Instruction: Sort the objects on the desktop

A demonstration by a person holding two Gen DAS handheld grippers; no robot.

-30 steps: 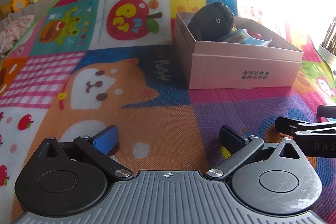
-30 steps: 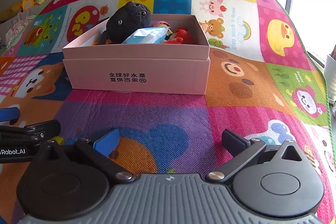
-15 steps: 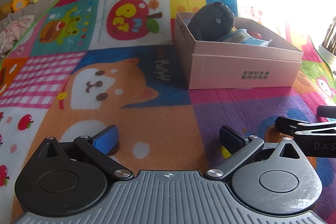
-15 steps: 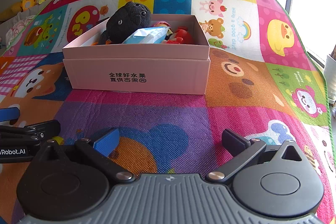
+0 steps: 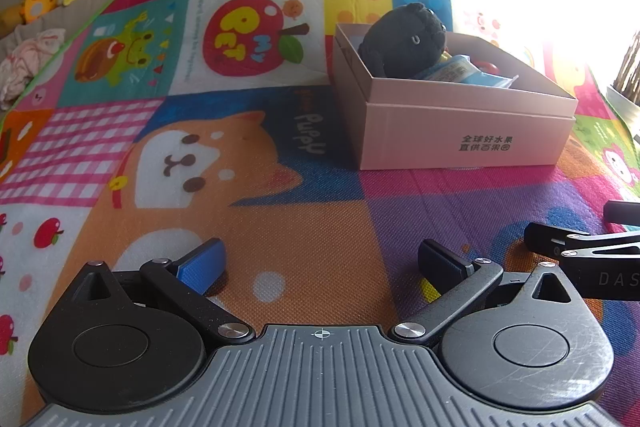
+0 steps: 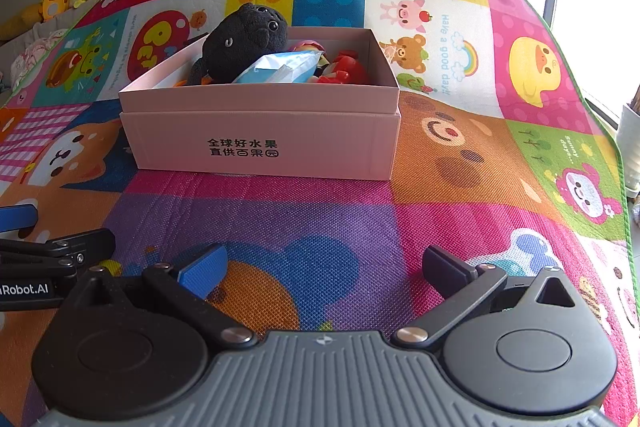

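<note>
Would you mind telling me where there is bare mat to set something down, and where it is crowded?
The mat is bare between the box and both open grippers, left and right, and also left and right of the box. Inside it is crowded: a black plush, blue packet and red toy.

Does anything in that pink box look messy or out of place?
Slightly. The black plush toy sticks up above the pink box rim, leaning over a blue packet piled beside red toys. Nothing has spilled onto the mat.

Bare mat (image 6: 320,215) leads to pink box (image 6: 260,143).
</note>
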